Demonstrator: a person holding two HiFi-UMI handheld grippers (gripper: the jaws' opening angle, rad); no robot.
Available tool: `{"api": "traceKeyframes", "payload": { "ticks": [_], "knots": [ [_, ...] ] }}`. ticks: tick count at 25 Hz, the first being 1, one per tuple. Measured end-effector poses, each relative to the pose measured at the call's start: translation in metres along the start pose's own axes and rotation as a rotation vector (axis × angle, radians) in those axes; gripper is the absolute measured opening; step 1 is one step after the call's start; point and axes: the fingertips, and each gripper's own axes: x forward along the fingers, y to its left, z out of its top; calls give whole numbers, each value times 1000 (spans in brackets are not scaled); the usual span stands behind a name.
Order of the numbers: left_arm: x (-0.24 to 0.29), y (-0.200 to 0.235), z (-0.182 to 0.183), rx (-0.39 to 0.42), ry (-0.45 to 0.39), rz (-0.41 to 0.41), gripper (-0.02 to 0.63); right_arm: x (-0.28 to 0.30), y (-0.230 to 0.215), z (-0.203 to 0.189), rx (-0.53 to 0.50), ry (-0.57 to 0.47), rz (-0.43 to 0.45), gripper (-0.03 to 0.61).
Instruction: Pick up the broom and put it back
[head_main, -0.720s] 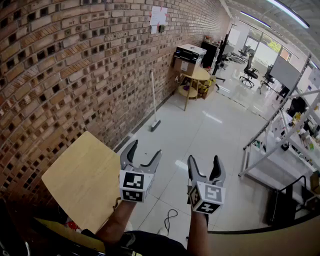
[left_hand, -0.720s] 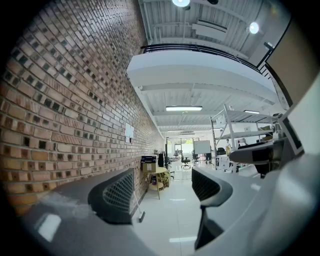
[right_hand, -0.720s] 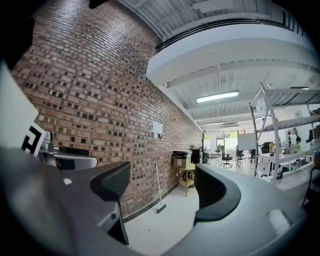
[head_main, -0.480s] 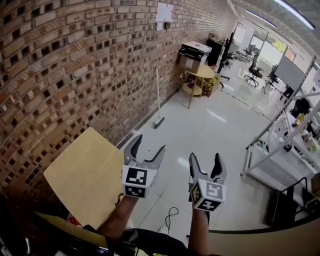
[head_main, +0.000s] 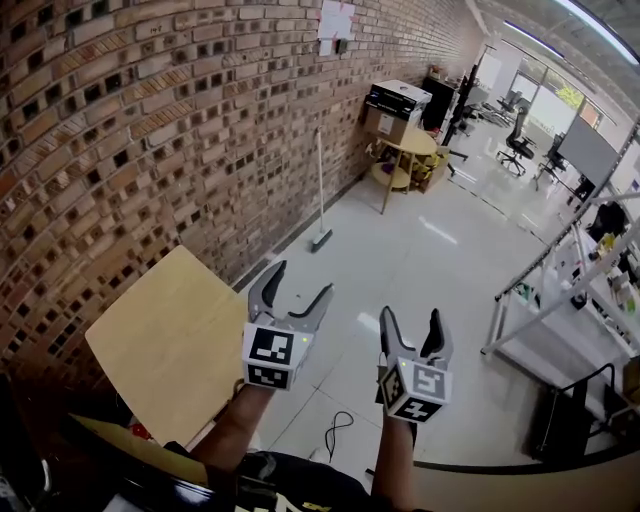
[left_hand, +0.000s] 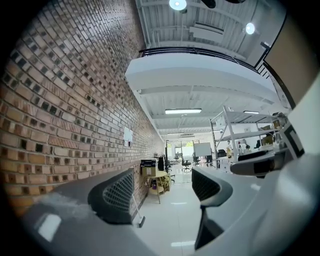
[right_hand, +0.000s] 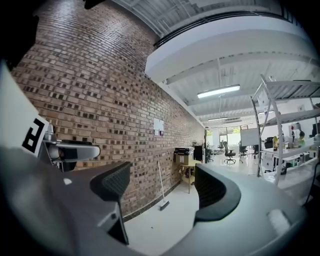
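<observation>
The broom (head_main: 320, 190) has a long pale handle and a dark head. It leans upright against the brick wall, far ahead of both grippers, and it also shows in the right gripper view as the broom (right_hand: 162, 192) and in the left gripper view as the broom (left_hand: 137, 214), half hidden behind the left jaw. My left gripper (head_main: 291, 287) is held level over the floor, open, with nothing between its jaws. My right gripper (head_main: 411, 332) is beside it, also open and empty.
A light wooden table (head_main: 160, 350) stands close at the left by the brick wall (head_main: 130, 130). Beyond the broom are a small round table (head_main: 405, 150) and a black printer on a box (head_main: 397, 103). Metal shelving (head_main: 570, 270) lines the right side. A cable (head_main: 335, 430) lies on the floor.
The whole view has shifted slightly, so the broom and wall sit a little closer and further right in the picture. Both grippers stay open and keep their places side by side.
</observation>
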Motion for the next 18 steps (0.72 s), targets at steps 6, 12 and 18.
{"api": "traceKeyframes", "payload": {
  "ticks": [6, 12, 18],
  "knots": [
    [20, -38, 2, 20, 5, -12, 364, -6, -41, -4, 11, 6, -4, 399],
    [40, -84, -2, 27, 18, -25, 364, -13, -90, -1, -12, -11, -28, 399],
    [61, -119, -5, 21, 42, -34, 364, -14, -132, -11, 9, 15, -37, 399]
  ]
}}
